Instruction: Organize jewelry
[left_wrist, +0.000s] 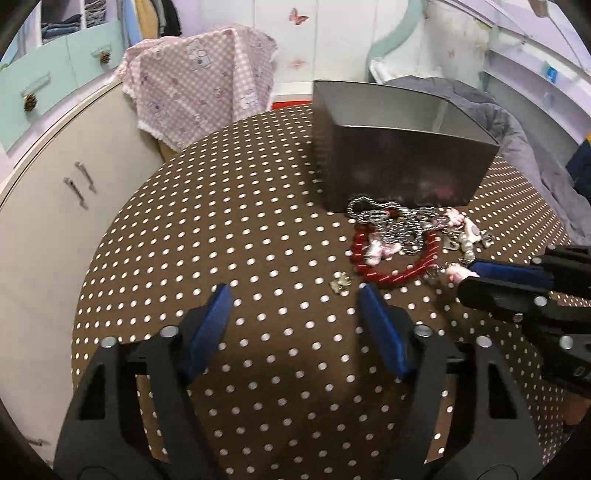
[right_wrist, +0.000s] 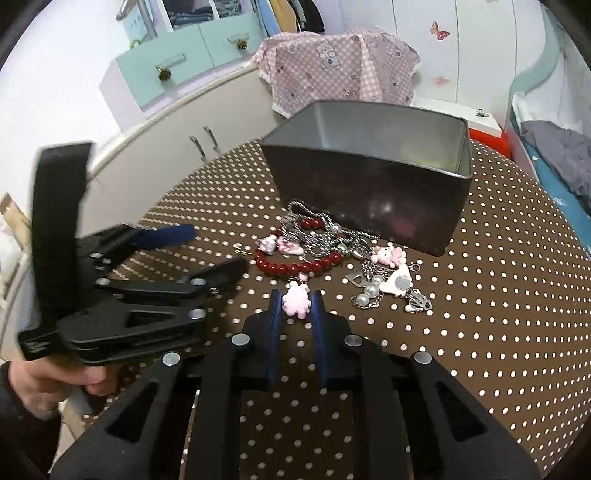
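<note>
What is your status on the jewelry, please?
Right hand-held gripper shut on pink charm. Left hand-held gripper open, empty. Red bead bracelet outside grey metal tin.
</note>
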